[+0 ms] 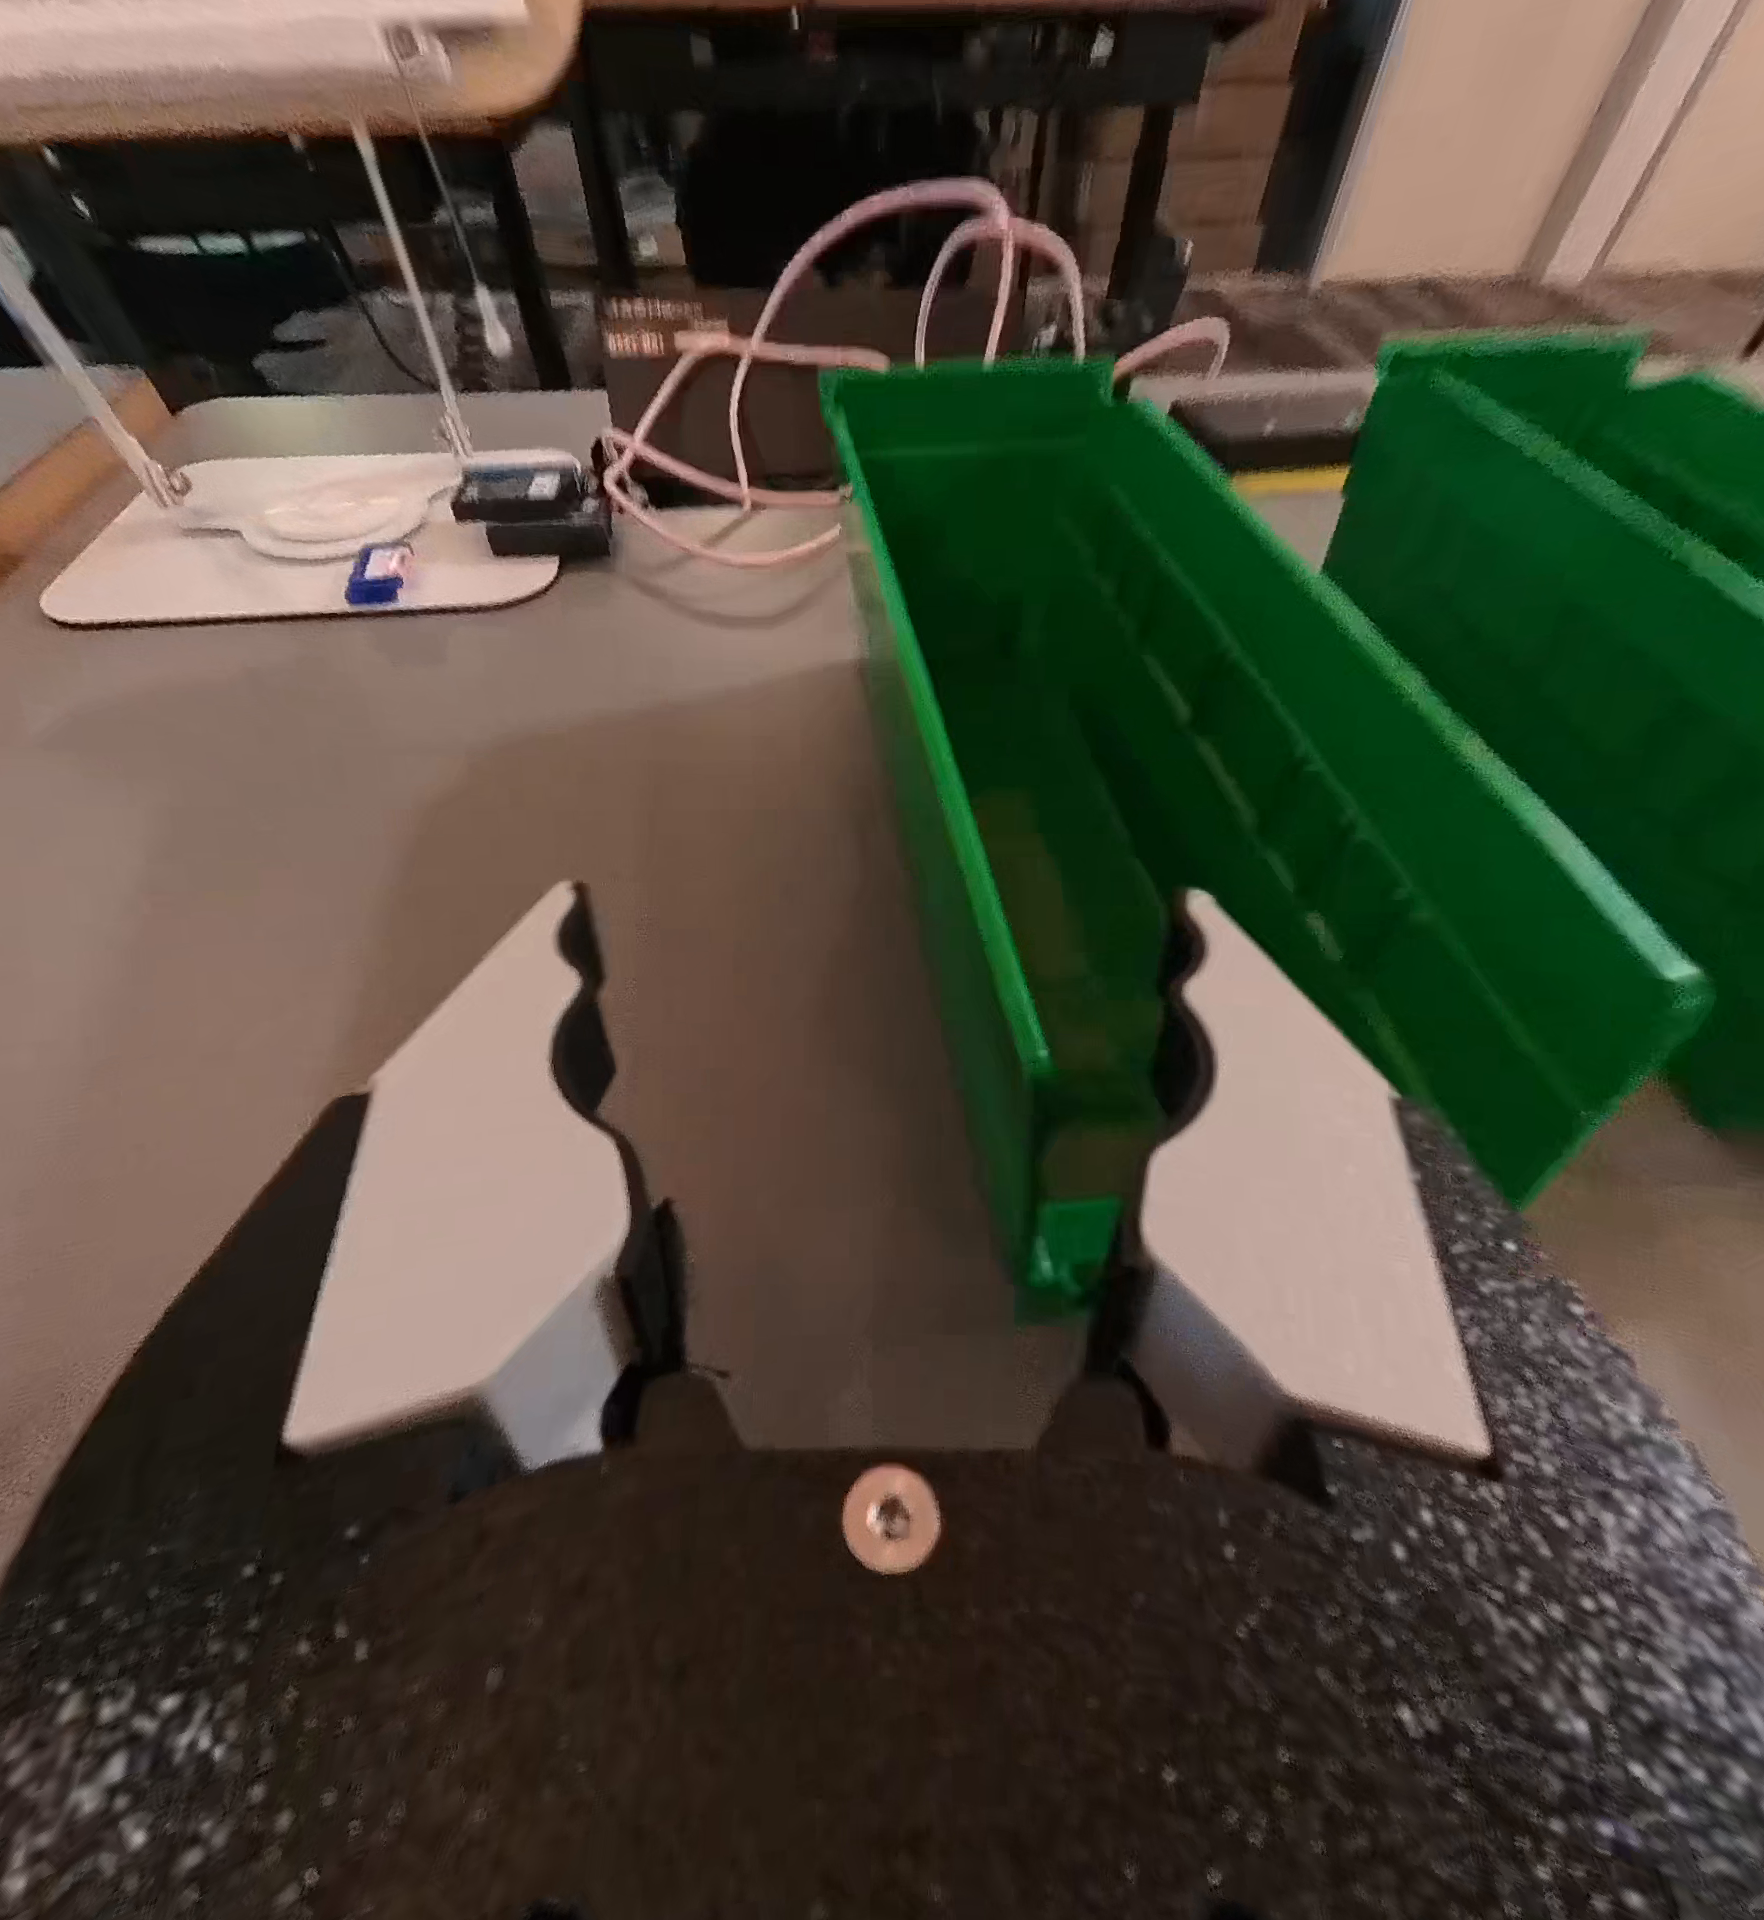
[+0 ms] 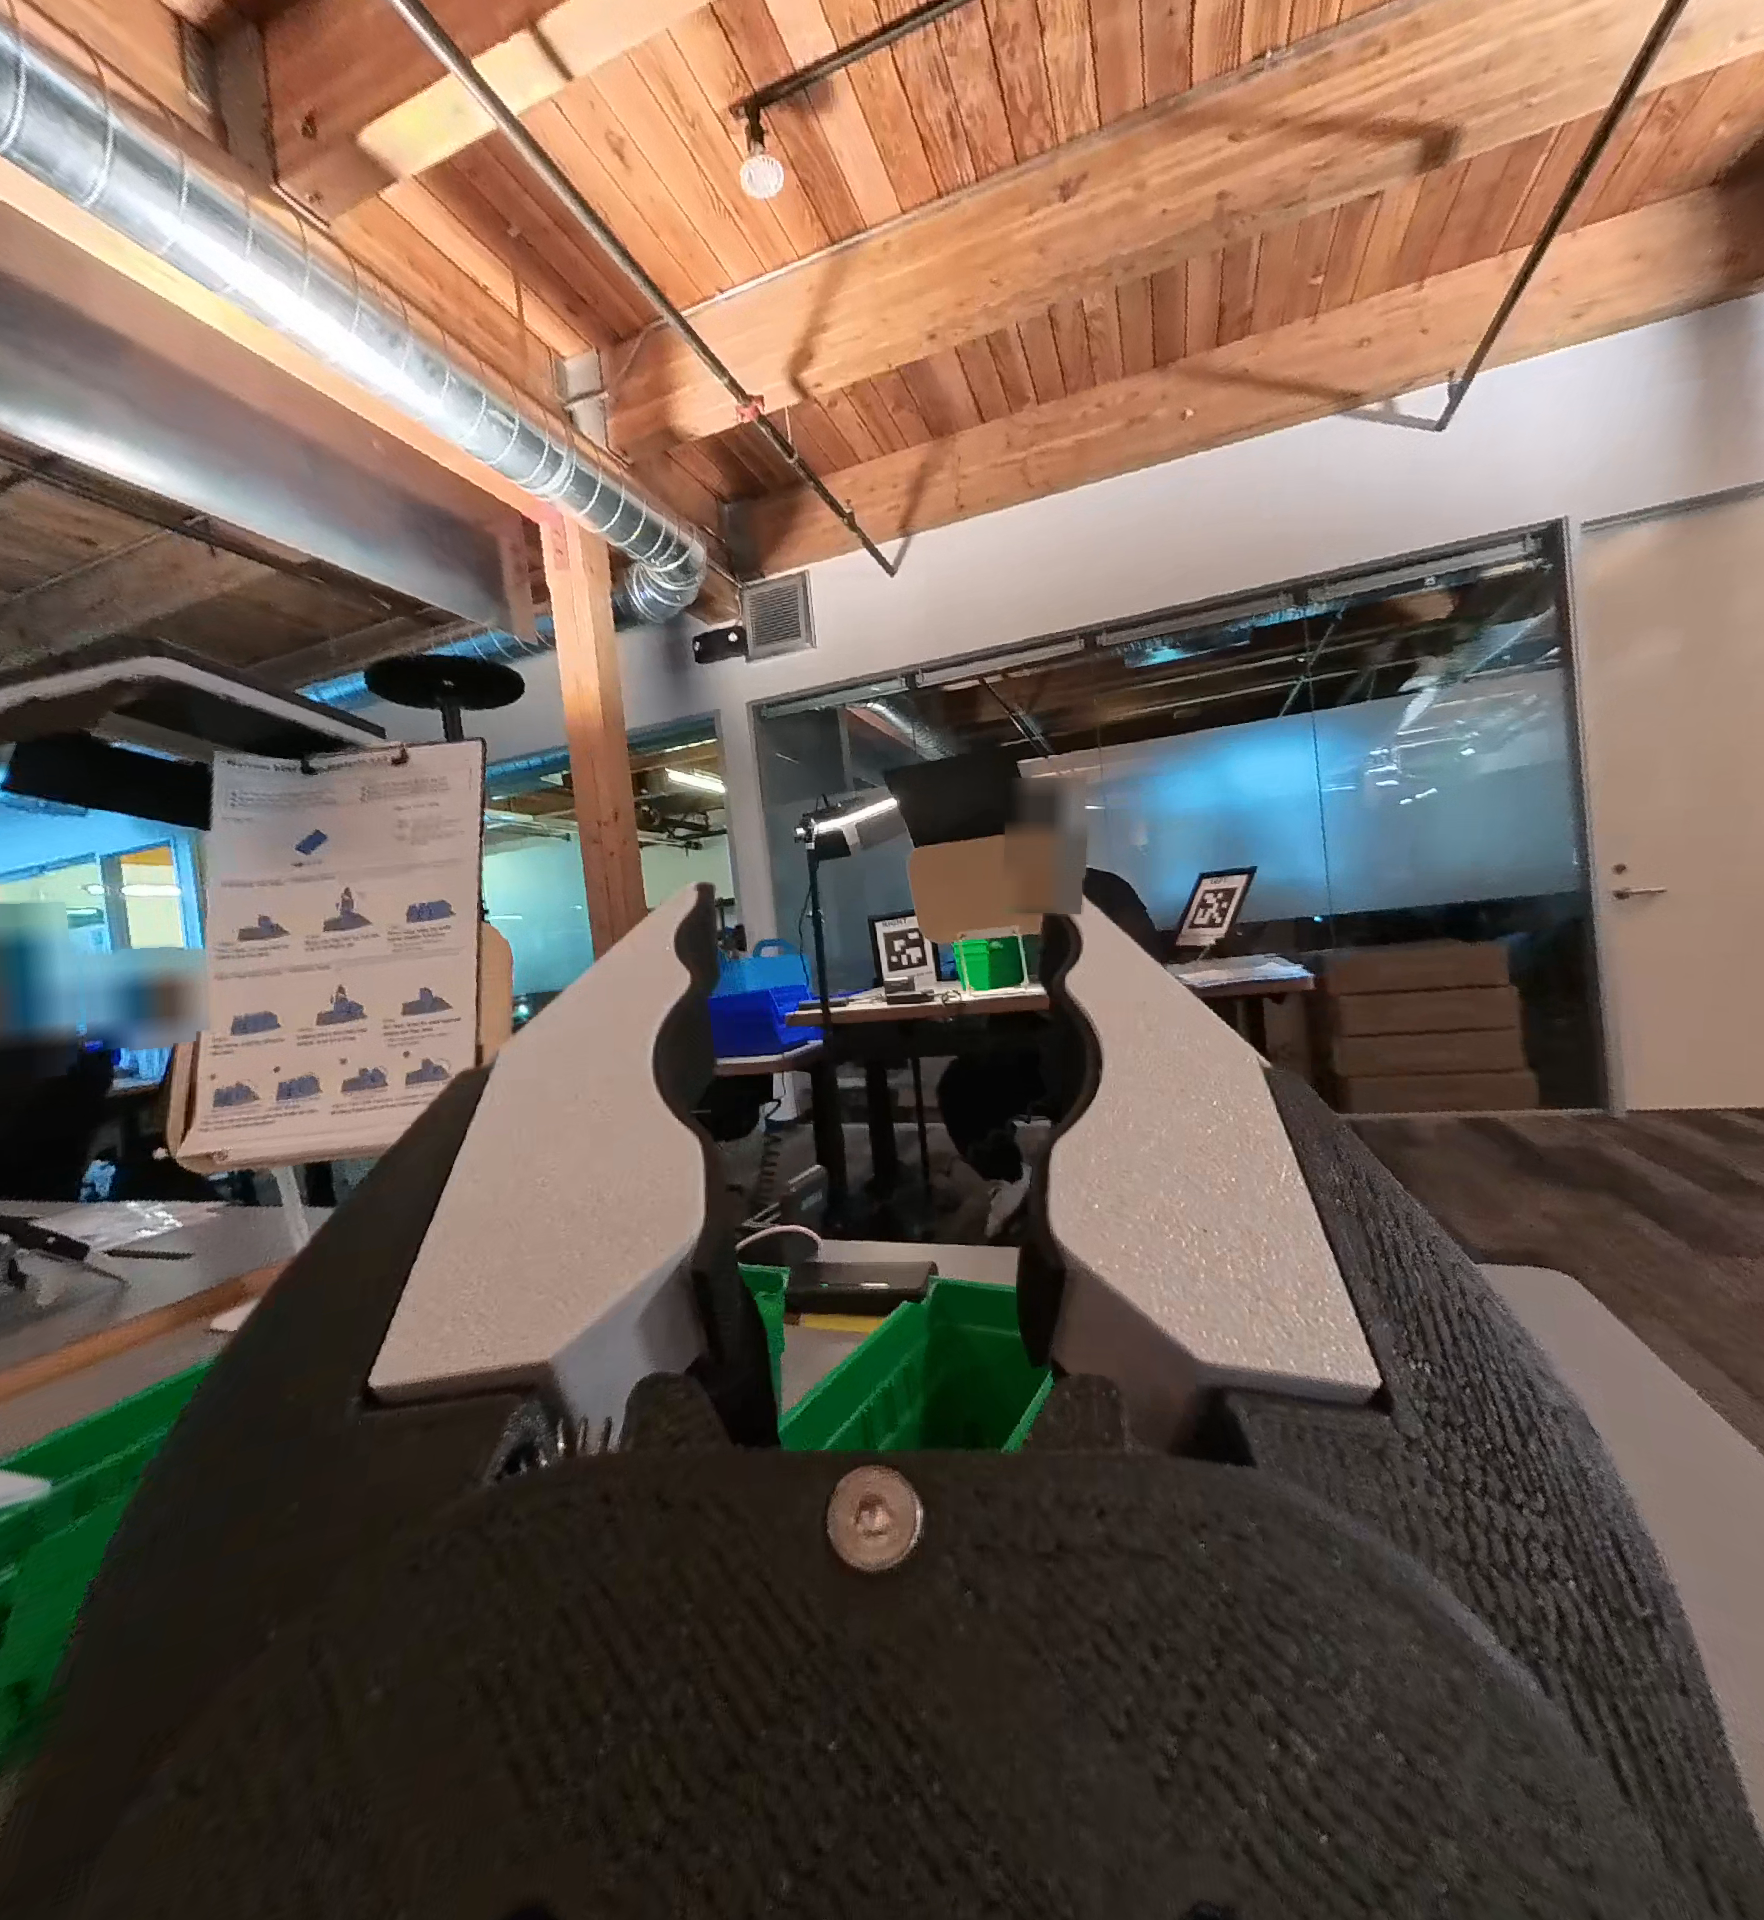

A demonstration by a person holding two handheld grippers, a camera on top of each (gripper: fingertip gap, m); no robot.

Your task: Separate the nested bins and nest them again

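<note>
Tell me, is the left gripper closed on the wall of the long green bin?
No, the left gripper is open wide, and the near end of the long green bin lies loose between its fingers.

No legible text to report. Printed instruction sheet [image 2: 338, 935] and two black-white marker cards [image 2: 905, 951] carry markings.

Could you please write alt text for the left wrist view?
The open left tool hovers over a grey table, its right finger against the near end of a long, narrow green plastic bin. More green bins sit to the right.
</note>
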